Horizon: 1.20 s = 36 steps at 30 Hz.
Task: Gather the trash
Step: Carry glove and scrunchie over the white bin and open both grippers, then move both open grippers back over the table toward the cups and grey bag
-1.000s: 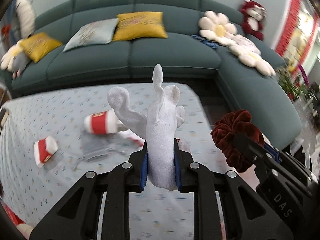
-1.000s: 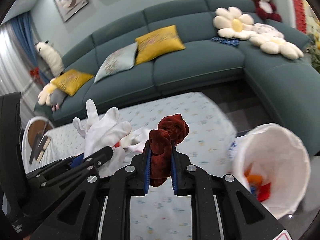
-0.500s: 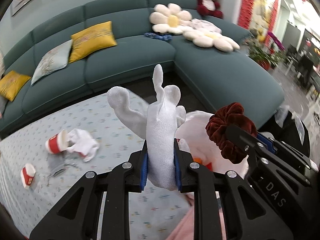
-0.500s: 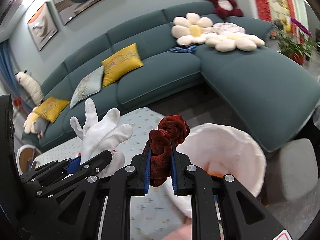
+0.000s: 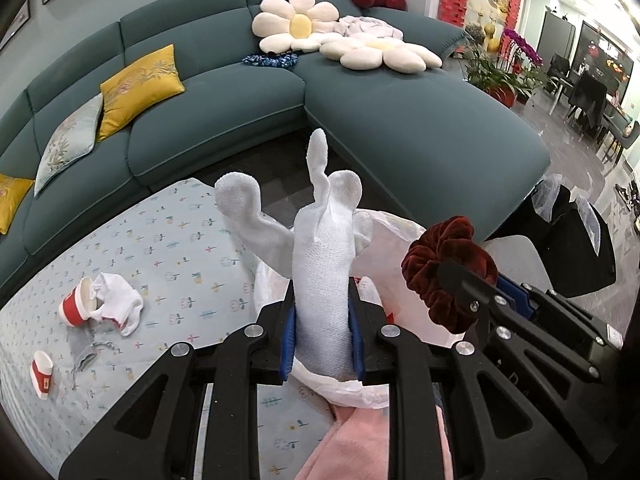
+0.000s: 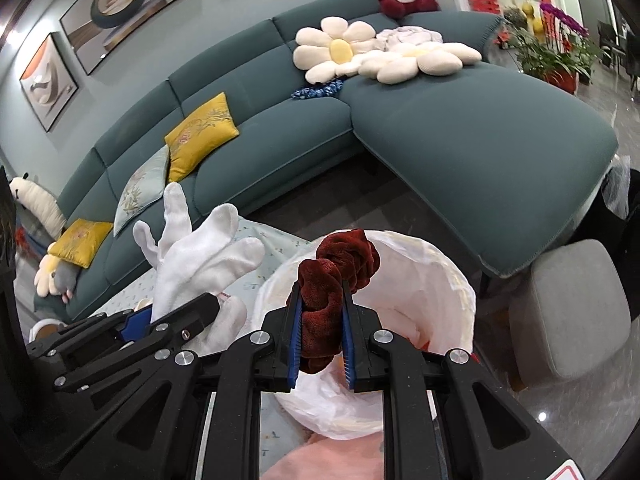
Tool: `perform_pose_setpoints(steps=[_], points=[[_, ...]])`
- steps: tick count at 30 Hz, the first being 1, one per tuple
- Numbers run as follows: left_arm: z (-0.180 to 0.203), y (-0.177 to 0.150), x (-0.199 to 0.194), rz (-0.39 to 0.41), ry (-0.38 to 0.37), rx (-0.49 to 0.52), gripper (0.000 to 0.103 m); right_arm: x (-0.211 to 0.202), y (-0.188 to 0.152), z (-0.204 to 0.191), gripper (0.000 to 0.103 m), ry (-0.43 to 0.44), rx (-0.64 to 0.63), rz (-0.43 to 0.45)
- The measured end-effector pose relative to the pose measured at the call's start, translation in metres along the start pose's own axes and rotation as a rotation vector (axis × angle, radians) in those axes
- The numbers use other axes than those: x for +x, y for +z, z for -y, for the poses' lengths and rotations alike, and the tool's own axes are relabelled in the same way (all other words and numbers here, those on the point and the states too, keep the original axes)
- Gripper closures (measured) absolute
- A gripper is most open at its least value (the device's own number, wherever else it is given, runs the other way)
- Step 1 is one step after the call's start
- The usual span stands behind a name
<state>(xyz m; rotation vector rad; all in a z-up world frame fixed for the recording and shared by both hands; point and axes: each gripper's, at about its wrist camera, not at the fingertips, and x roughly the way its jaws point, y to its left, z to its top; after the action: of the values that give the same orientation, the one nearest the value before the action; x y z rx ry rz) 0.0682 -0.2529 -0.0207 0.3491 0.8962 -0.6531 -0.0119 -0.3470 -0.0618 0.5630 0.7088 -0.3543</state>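
Note:
My left gripper (image 5: 322, 336) is shut on a white glove (image 5: 320, 264), whose fingers stick up in front of the camera. My right gripper (image 6: 322, 330) is shut on a dark red velvet scrunchie (image 6: 332, 276). Both hang over the rim of a bin lined with a white bag (image 6: 432, 280), which stands at the corner of the patterned table (image 5: 160, 248). The right wrist view catches the glove (image 6: 192, 256) to its left; the left wrist view catches the scrunchie (image 5: 444, 264) to its right. On the table's left lie a red-and-white cup (image 5: 76, 300), a white sock (image 5: 120, 300) and a small red-and-white piece (image 5: 42, 368).
A teal corner sofa (image 5: 400, 128) with yellow cushions and flower pillows stands behind the table. A grey stool (image 6: 572, 312) sits right of the bin. Something pink (image 5: 352, 440) lies below the grippers. Dark floor runs between table and sofa.
Both grippers swung to the right across the table and rolled, each keeping its hold. The bin came from the right edge of view to directly under them; the cup and sock slid left.

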Motion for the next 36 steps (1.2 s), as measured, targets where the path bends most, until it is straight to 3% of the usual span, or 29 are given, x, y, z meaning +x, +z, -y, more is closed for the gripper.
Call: perform_pose_setpoints(steps=[5, 10, 12, 24, 36], points=[[0.004, 0.002, 0.008, -0.007, -0.012, -0.002, 0.079, 0.004, -0.002, 0.008, 0.086, -0.006, 0.016, -0.007], [0.004, 0.004, 0.01, 0.008, 0.02, -0.02, 0.042, 0.007, -0.001, 0.018, 0.081, -0.025, 0.048, -0.004], [0.0, 0.004, 0.009, 0.018, 0.031, -0.039, 0.037, 0.007, 0.0, 0.022, 0.075, -0.034, 0.067, -0.003], [-0.022, 0.003, -0.003, 0.035, 0.055, -0.089, 0.034, -0.001, 0.006, 0.009, 0.058, -0.038, 0.056, 0.021], [-0.072, -0.015, -0.029, 0.055, 0.087, -0.186, 0.033, -0.013, 0.006, -0.045, 0.056, -0.005, -0.043, 0.026]])
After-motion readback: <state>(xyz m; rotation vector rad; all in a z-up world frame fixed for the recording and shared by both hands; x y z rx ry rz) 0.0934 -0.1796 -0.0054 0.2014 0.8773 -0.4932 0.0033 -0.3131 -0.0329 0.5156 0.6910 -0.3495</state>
